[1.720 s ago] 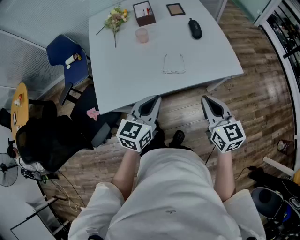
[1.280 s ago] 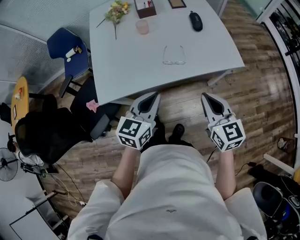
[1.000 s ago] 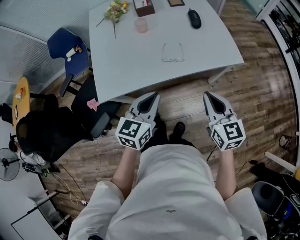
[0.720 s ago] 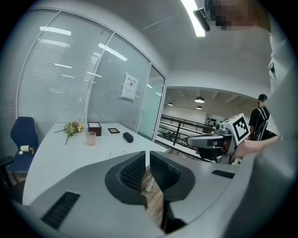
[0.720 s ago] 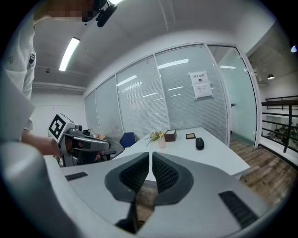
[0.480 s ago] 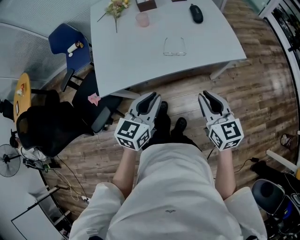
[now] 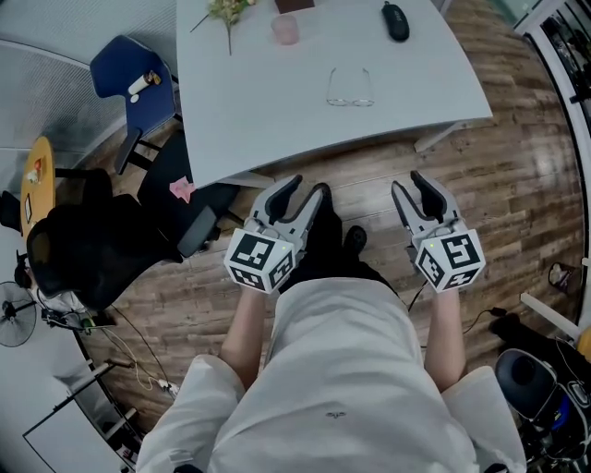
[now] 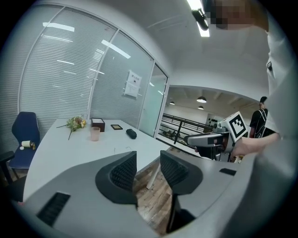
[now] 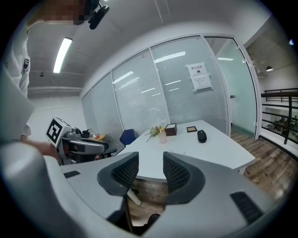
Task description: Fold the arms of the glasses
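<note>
Two grippers are in our hands, and neither one is near the glasses [image 7: 350, 88]. The glasses lie flat on the white table [image 7: 277, 111], near its front edge. The left gripper [image 7: 302, 191] and the right gripper [image 7: 413, 185] are held over the wooden floor [image 7: 517, 166], on our side of that edge. In the head view the glasses are ahead of the gap between the two grippers, a little closer to the line of the right one, and well apart from both.

We see a thin wire frame with clear lenses. The lenses are on our side, and the two arms stand out straight from the front toward the far side of the table, so they are unfolded. Farther back on the table are a pink cup [image 7: 284, 30], a black mouse [image 7: 395, 20] and some flowers [image 7: 220, 9].

The jaws of the left gripper have just been opening and now stand wide apart. In the left gripper view only the floor and the table edge show between the ribbed pads [image 8: 122, 173], and they touch nothing. The jaws of the right gripper have also just been opening, and there is a clear gap between them. Nothing is between them, so this gripper holds nothing either.
</note>
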`<state>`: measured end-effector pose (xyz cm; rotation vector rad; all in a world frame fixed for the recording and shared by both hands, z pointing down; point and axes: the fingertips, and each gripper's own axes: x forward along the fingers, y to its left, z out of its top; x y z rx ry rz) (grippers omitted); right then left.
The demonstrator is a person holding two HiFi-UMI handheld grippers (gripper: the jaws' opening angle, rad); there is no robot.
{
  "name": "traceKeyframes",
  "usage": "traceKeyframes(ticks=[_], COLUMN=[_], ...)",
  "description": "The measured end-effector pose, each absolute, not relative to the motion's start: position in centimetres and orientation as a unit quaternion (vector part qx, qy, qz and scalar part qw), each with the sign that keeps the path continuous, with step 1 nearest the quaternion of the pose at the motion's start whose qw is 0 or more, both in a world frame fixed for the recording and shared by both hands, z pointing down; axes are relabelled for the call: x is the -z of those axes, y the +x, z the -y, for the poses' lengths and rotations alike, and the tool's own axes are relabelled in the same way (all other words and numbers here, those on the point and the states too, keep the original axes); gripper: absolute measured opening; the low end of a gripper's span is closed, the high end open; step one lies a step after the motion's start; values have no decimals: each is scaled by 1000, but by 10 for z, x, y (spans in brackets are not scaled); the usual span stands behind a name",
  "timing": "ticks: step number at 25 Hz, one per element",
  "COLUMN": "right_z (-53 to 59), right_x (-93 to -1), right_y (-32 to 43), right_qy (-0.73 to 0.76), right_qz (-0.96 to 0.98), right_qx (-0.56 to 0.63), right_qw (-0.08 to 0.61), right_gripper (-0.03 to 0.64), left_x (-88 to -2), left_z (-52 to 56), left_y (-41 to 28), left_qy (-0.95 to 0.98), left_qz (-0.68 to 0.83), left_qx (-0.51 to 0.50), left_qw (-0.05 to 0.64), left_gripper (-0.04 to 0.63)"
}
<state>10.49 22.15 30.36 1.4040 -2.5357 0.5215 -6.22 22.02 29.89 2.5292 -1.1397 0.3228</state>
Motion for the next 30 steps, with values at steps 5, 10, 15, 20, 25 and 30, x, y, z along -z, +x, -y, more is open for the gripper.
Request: traceKeyframes(ticks=[5,10,15,20,25,30], right_z=[-199,-167,-127,-95,-71,-46], right_x=[-302,-297,-293,-289,-285,-281], right_y=[107,107,101,95,94,87], right_qy=[485,494,496,499,508,518], right_qz=[850,845,844,843,837,832], right_qx=[-176,-175,-171,-165,-162,-157], right_qw=[105,108,109,114,119,119], right_gripper=[178,179,181,181,184,184], left_x=[-300,-295,-294,-297,-292,-293], left_z=[-191,-154,-117,-82,-54,-30], left_y=[-64,-64,-68,-72,-73,-76], left_qy=[895,900,903,905,912,918], left_qz=[396,387,380,374,361,344], left_qx=[-108,-104,-103,-101,-97,-98], left_qw=[175,173,173,174,171,170], left_gripper=[166,166,166,166,166,167])
